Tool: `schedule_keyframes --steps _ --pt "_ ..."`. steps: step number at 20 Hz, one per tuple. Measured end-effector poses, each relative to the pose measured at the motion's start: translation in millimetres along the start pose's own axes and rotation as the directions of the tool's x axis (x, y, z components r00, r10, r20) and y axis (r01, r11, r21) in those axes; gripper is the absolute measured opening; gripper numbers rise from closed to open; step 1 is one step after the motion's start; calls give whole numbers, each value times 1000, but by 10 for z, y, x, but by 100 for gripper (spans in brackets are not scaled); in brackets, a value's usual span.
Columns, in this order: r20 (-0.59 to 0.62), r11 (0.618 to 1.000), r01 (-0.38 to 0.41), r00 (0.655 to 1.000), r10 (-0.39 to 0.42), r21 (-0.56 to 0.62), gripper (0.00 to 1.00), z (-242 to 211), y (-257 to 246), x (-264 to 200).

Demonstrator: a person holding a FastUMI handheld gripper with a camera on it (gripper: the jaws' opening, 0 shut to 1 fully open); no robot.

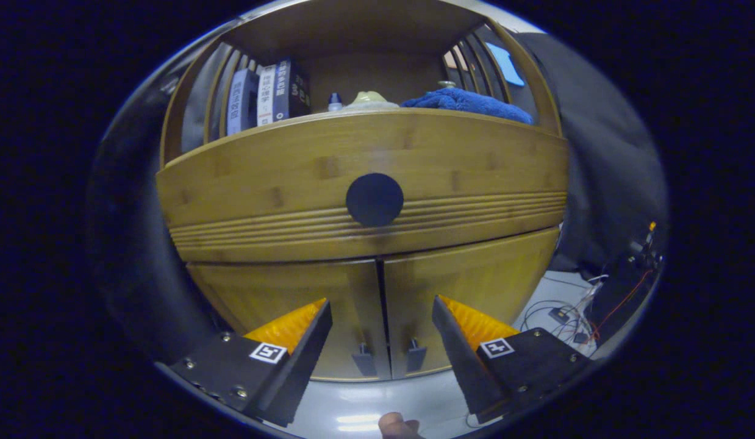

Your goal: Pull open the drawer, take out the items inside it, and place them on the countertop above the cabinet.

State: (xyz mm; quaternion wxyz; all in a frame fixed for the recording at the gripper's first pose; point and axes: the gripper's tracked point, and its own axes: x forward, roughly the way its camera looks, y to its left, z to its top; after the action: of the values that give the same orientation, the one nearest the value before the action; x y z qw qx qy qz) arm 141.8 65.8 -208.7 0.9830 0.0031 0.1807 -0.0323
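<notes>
A fingertip (394,425) shows nearest, just behind the gripper (382,317), whose fingers stand wide apart with nothing between them, pointing level at the wooden cabinet (243,183). Open floor (377,396) lies between the fingers and the two lower doors (377,305), whose small handles (390,356) sit in the gap. Above, the drawer (450,177) with its round dark knob (374,199) is closed; farther back on the countertop are books (268,94) left, a bottle (335,102), and a blue towel (469,103) right.
</notes>
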Motion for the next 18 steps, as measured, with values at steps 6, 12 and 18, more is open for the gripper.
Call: schedule_keyframes --steps 6,12,18 --pt "111 999 -18 994 23 -48 99 446 94 -806" --pt "181 986 -7 983 38 -167 98 1289 66 -1581" --pt "238 994 -66 967 86 -92 99 2187 158 -2314"
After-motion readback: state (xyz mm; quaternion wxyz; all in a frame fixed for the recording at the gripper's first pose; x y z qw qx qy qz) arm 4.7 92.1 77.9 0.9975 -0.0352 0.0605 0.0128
